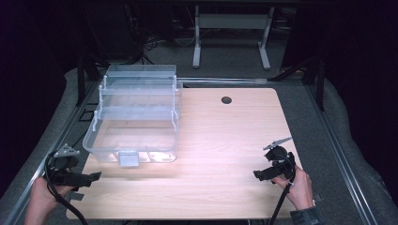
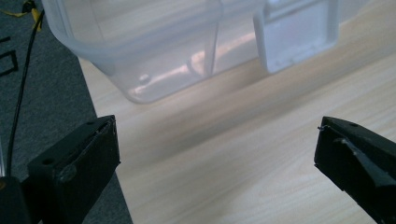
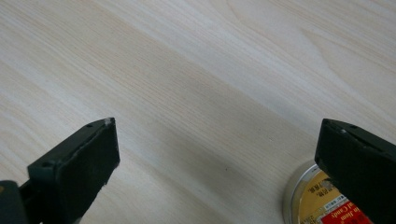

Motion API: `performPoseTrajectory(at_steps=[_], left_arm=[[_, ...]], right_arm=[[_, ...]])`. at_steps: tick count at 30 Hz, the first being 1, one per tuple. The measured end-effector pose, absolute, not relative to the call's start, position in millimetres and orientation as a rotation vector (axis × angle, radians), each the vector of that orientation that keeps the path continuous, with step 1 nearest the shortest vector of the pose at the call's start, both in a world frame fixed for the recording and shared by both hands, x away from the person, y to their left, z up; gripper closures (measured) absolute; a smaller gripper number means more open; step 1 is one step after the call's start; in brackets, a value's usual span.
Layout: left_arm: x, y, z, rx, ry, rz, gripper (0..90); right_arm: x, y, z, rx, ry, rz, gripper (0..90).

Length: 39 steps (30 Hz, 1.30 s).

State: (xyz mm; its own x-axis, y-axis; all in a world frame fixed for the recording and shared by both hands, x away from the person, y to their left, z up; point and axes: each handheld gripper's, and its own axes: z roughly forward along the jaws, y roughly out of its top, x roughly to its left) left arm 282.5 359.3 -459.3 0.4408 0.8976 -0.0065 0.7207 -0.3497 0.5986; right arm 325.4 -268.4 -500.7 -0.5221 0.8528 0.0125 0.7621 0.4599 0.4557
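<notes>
A: How will the candy tin point(image 3: 322, 200) handle?
B: Probably light, stiff and slick; take it across its round rim. It sits on the worktop point(image 1: 225, 140), under the right claw point(image 3: 217, 154).
A: And the claws?
B: Both spread wide, holding nothing; the left claw point(image 2: 217, 149) faces the clear storage box point(image 1: 133, 117).

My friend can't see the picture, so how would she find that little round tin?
Start at the wooden table and go to its near right corner, where the right claw hangs open. The tin lies flat on the wood just beside that claw's jaw. It is small, round and silvery-rimmed with a yellow and red label, unlike the big clear plastic box far off on the left.
</notes>
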Motion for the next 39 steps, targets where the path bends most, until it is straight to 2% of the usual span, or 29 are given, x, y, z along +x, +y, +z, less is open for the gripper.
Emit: performPoseTrajectory(at_steps=[9,25,27,29,34,39], left_arm=[[324,366,-441,2.143,1.372,0.462,0.1],[391,381,-444,2.111,1.517,0.411,0.4],[398,384,-447,2.113,1.544,0.4,4.8],[404,388,-451,2.103,1.569,0.381,14.3],[415,397,-460,2.081,1.618,0.346,23.4],[423,400,-469,2.061,1.656,0.306,39.8]], right_arm=[[321,-261,-502,1.357,2.505,0.634,0.0],[315,-259,-502,1.346,2.506,0.648,0.2],[315,-259,-502,1.344,2.507,0.637,1.1],[314,-259,-502,1.338,2.507,0.638,1.3],[310,-259,-500,1.333,2.505,0.622,2.6],[309,-261,-499,1.33,2.507,0.632,5.5]])
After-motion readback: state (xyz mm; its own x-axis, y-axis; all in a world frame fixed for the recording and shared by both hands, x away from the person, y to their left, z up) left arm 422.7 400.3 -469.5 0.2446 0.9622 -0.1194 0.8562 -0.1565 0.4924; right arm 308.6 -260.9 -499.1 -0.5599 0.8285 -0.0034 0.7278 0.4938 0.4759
